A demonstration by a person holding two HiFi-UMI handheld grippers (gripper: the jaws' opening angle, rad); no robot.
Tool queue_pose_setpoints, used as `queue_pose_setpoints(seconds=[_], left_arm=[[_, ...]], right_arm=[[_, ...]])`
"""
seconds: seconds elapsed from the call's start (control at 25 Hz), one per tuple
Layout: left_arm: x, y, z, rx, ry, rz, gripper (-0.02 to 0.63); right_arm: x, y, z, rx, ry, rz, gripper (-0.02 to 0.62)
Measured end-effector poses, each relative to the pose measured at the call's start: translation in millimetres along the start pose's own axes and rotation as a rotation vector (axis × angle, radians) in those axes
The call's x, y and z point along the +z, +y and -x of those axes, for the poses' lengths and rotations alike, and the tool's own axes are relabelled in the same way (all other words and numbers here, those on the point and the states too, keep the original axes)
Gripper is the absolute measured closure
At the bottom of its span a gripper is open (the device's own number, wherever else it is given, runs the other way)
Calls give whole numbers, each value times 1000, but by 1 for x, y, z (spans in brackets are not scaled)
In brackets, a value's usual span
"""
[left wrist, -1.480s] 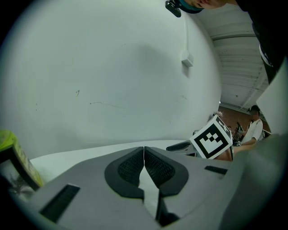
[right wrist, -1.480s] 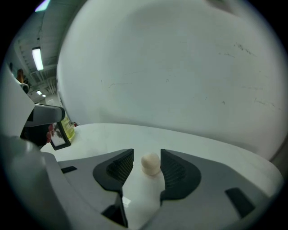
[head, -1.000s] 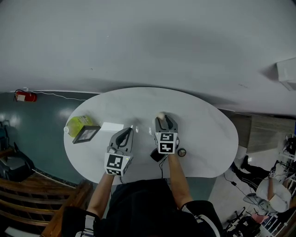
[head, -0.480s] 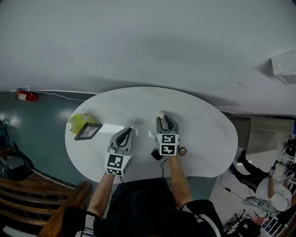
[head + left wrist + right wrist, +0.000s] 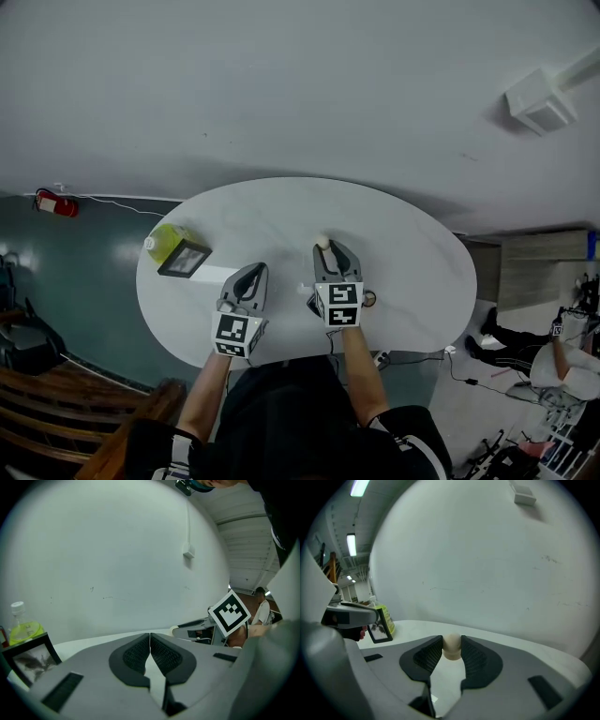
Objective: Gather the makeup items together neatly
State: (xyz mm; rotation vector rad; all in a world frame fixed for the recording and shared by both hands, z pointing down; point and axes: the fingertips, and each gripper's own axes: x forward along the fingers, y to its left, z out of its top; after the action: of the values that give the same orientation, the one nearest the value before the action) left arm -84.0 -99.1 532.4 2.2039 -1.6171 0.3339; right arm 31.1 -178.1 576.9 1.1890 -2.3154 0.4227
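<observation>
A beige egg-shaped makeup sponge (image 5: 451, 646) sits between the pads of my right gripper (image 5: 451, 652). Its jaws have just been closing and now press on the sponge, which is lifted above the white oval table (image 5: 412, 244). From the head view the sponge (image 5: 323, 243) shows at the tip of the right gripper (image 5: 330, 251). My left gripper (image 5: 150, 637) is shut with nothing between its pads; it hovers left of the right one (image 5: 253, 275). A small round pot (image 5: 368, 299) and a dark item (image 5: 314, 305) lie on the table beside the right gripper's cube.
A black picture frame (image 5: 185, 259) leans against a yellow-green bottle (image 5: 164, 241) at the table's left end; both also show in the right gripper view, frame (image 5: 378, 631) and bottle (image 5: 388, 620). A pale wall rises behind the table. The table's front edge is near my body.
The right gripper has lifted off the table with the sponge in its jaws. The left gripper has risen and shifted a little.
</observation>
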Motion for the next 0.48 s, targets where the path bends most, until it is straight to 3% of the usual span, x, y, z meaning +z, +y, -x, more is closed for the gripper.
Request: queue_pose_setpoints(seconds=[0.48], left_arm=[[-19, -22, 66, -4, -23, -31, 586]], right_arm=[[-18, 56, 84, 21, -52, 51, 454]])
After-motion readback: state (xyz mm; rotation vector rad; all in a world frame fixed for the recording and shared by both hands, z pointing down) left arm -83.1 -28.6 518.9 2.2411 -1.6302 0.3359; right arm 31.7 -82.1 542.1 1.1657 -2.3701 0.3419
